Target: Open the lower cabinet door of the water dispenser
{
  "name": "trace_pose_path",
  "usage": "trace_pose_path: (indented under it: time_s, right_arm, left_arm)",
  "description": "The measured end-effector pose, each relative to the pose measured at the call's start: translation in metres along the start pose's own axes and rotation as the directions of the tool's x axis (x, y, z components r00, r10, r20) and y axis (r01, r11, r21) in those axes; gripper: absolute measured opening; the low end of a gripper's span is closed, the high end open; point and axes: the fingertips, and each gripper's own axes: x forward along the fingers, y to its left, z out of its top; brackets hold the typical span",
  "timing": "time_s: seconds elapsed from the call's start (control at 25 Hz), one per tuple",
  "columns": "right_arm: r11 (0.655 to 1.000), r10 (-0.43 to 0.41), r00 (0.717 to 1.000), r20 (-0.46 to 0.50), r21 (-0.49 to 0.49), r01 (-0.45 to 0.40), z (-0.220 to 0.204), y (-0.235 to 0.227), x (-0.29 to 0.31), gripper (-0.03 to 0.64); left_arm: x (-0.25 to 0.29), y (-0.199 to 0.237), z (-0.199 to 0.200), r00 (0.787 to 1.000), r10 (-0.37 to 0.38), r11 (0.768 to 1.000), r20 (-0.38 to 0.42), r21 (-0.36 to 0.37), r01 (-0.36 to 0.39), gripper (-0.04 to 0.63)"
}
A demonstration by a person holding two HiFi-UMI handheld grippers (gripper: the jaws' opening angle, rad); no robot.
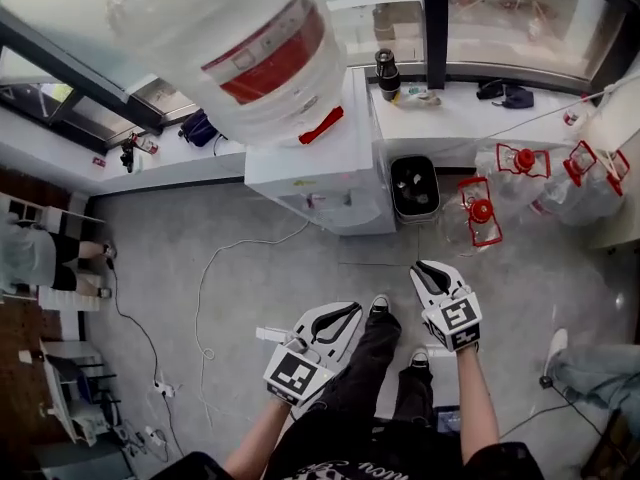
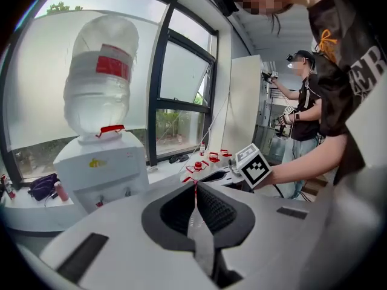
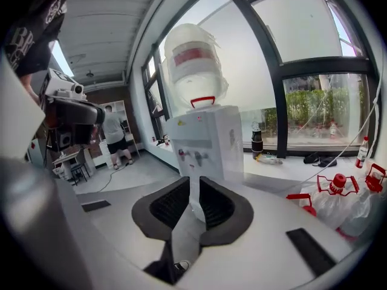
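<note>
Head view: the tall white water dispenser [image 1: 325, 173] stands on the grey floor [image 1: 250, 268] against the window ledge. A large clear plastic bottle with a red label [image 1: 235, 38] sits upside down on top of it. Both tools are held low in front of the person's dark trousers, well apart from the dispenser and aimed toward it.

The left hand-held gripper [image 1: 340, 318] has its dark ribbed pads pressed together at the tips, with nothing pinched between them. The right hand-held gripper [image 1: 428, 271] has its pads slightly spread, leaving a narrow slot with nothing in it.

Right gripper view looks straight at the dispenser's front, with its two small taps [image 3: 187, 156]. Below them, the lower cabinet front [image 3: 195, 186] shows only as a white strip through that slot. The little that shows lies flush with the body.

Just beside the dispenser, on its right in the head view, stands a small black-and-grey bin [image 1: 414, 186]. Further right is a cluster of empty clear water jugs with red caps and handles [image 1: 515, 183]. A dark cylindrical flask [image 1: 386, 73] stands upright on the white ledge behind the bin. A thin white cable [image 1: 205, 288] trails across the floor to the left of the dispenser.
</note>
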Motion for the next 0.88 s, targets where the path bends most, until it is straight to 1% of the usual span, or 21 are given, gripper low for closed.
trace_pose_path:
  time_s: [0.24, 0.36, 0.48, 0.64, 0.8, 0.88]
  right_arm:
    - [1.0, -0.009, 0.998, -0.059, 0.021, 0.011, -0.053, -0.058, 0.086, 0.104]
    - [1.0, -0.011, 0.996, -0.09, 0.013, 0.012, -0.083, -0.08, 0.129, 0.123]
    - [1.0, -0.013, 0.994, -0.111, 0.019, 0.015, -0.115, -0.099, 0.172, 0.138]
    - [1.0, -0.001, 0.992, -0.128, 0.026, 0.005, -0.158, -0.119, 0.228, 0.149]
    - [0.999, 0.029, 0.988, -0.15, -0.016, -0.031, -0.198, -0.127, 0.281, 0.161]
    - [0.998, 0.035, 0.986, -0.165, -0.038, -0.042, -0.213, -0.129, 0.303, 0.189]
  left_arm:
    - [0.073, 0.038, -0.049, 0.995, -0.06, 0.998, -0.081, -0.007, 0.059, 0.017]
    - [0.106, 0.062, -0.076, 0.991, -0.073, 0.997, -0.117, -0.01, 0.072, 0.017]
    - [0.136, 0.087, -0.101, 0.988, -0.075, 0.997, -0.136, -0.018, 0.073, 0.017]
    - [0.175, 0.115, -0.134, 0.987, -0.078, 0.997, -0.137, -0.015, 0.076, 0.017]
    - [0.203, 0.135, -0.17, 0.986, -0.078, 0.997, -0.148, 0.001, 0.079, 0.018]
    - [0.211, 0.141, -0.188, 0.985, -0.074, 0.997, -0.159, 0.007, 0.076, 0.018]
